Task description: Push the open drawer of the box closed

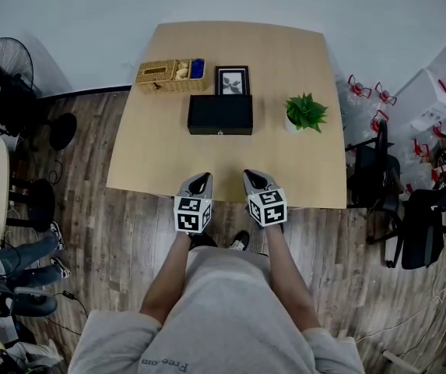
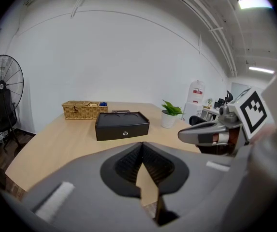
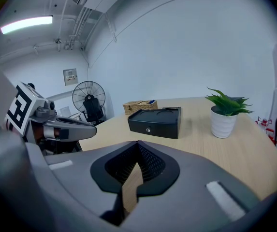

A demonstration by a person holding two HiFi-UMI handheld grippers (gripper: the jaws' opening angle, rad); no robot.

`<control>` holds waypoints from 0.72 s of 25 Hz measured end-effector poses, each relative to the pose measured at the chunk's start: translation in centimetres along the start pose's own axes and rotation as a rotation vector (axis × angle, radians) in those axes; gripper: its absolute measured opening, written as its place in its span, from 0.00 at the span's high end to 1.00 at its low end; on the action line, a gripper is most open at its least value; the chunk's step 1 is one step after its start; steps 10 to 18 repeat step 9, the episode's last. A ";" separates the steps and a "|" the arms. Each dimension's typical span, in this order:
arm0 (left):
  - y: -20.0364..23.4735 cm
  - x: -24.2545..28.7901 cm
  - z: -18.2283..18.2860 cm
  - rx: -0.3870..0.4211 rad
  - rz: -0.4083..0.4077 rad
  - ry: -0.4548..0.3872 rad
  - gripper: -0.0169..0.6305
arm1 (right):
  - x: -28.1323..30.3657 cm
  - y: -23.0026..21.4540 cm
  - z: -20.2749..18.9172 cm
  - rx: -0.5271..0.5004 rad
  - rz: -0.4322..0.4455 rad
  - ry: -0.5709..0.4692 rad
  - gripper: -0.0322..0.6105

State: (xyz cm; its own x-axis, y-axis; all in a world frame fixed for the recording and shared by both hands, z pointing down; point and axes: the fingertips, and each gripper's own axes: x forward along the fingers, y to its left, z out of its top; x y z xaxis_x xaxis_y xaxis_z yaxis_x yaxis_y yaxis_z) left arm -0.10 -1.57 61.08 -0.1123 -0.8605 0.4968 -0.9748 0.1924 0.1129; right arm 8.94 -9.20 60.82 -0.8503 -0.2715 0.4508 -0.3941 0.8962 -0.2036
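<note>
While both hand-held grippers hang over its near edge, the pale wooden surface (image 1: pixel 285 68) fills the middle of the head view, with plank flooring around it. A standing fan (image 1: pixel 1 84) is off to the left, clear of the surface.

The black box (image 1: pixel 220 114) lies near the centre of the surface, its long front turned toward the person. As far as the views show, the drawer front sits flush with the box body. Just behind the box and to its left is a wicker basket (image 1: pixel 168 87) with a blue item (image 1: pixel 198 68) at its right end.

The left hand-held gripper (image 1: pixel 200 179) and the right hand-held gripper (image 1: pixel 254 176) sit side by side, each with its marker cube toward the person. Both point toward the box and are well apart from it, with bare wood between. In each gripper view the jaws are clenched, tips pressed together, and nothing is held between them.

To the right of the box stands a potted plant (image 1: pixel 306 111) in a white pot, near the box but not touching it. A small dark picture frame (image 1: pixel 232 81) is directly behind the box, beside the basket. A small round knob (image 2: pixel 124 133) marks the middle of the drawer front.
</note>
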 end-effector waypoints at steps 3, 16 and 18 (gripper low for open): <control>0.1 -0.1 0.0 -0.001 0.002 0.000 0.89 | 0.0 0.1 0.1 -0.002 0.002 -0.002 0.95; 0.1 0.1 0.1 -0.006 0.002 -0.001 0.89 | 0.1 0.0 0.1 -0.005 0.001 0.003 0.95; 0.1 0.1 0.1 -0.006 0.002 -0.001 0.89 | 0.1 0.0 0.1 -0.005 0.001 0.003 0.95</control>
